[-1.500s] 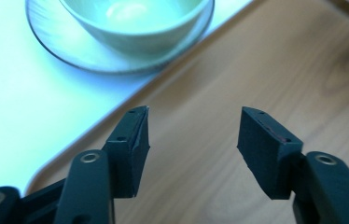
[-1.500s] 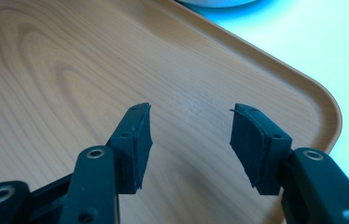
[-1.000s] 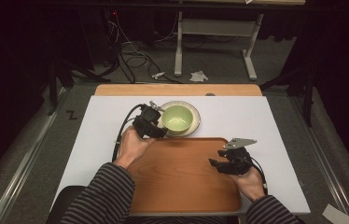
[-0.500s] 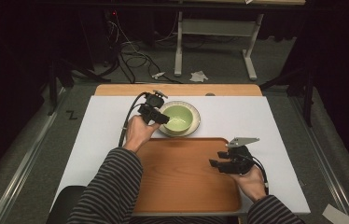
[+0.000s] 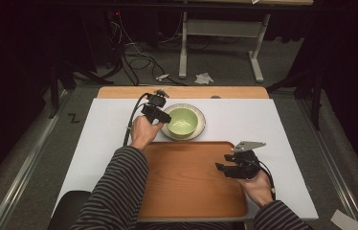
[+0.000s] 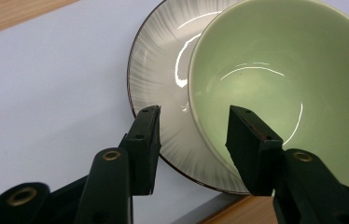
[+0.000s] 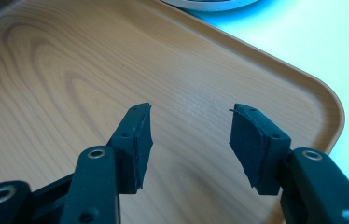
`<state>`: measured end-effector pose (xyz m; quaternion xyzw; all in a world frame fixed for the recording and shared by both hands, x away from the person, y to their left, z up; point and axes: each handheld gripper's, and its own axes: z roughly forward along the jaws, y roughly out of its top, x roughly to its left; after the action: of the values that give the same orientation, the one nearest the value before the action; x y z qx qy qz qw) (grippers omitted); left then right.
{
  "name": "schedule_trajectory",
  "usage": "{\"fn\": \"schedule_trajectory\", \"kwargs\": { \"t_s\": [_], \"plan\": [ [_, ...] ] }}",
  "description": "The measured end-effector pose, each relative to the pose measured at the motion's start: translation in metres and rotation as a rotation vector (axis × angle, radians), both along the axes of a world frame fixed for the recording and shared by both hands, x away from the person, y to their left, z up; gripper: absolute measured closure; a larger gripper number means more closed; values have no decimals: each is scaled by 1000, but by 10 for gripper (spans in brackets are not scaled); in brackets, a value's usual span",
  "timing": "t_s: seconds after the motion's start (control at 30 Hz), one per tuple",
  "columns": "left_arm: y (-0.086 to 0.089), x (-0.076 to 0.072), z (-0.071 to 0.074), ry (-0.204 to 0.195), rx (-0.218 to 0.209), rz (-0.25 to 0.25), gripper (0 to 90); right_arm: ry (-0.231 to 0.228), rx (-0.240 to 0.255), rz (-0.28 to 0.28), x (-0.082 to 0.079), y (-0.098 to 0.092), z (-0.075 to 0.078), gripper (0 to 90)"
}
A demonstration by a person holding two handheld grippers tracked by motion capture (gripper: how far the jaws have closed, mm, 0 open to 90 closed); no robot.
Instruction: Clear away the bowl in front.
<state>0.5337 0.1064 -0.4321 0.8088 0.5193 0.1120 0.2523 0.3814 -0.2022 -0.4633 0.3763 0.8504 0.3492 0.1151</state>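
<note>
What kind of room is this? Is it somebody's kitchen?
Probably not a kitchen; more likely a lab or workshop. Cables lie loose on the carpet, a bare metal desk frame stands behind, and dark curtains surround the white table.

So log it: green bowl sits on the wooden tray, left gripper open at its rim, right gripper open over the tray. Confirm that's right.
One error: the green bowl sits on a grey plate on the white table, beyond the wooden tray, as the high view shows. The rest stands: left gripper open at its rim, right gripper open over the tray.
</note>
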Motion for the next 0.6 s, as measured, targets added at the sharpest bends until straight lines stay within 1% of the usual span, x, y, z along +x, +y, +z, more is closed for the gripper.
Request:
{"fn": "schedule_trajectory", "kwargs": {
  "t_s": [0.1,0.17,0.2,0.23,0.33,0.37,0.4,0.47,0.5,0.57,0.6],
  "plan": [
    [-1,3,-4,19,-17,5,563,1,-2,2,0,0,0,500],
    [-2,7,-8,39,-36,13,581,-13,-6,8,-2,1,1,502],
    [-2,7,-8,39,-36,13,588,-13,-6,8,-2,1,1,502],
    [-3,8,-10,44,-42,16,597,-23,-8,15,-3,2,2,502],
    [-5,10,-14,61,-49,19,615,-22,-5,13,-3,3,1,503],
    [-4,11,-15,71,-51,19,622,-14,-11,11,-4,3,1,503],
    [-4,13,-17,75,-58,21,630,-18,-15,17,-3,3,1,502],
    [-3,14,-19,80,-77,26,640,-11,-10,17,-3,4,0,503],
    [-2,16,-20,80,-92,35,654,-16,-16,25,-3,4,0,507],
    [-1,17,-21,83,-103,35,660,-15,-16,26,-3,5,0,508],
    [-2,18,-22,85,-100,34,666,-15,-13,27,-3,4,0,510]
  ]
}}
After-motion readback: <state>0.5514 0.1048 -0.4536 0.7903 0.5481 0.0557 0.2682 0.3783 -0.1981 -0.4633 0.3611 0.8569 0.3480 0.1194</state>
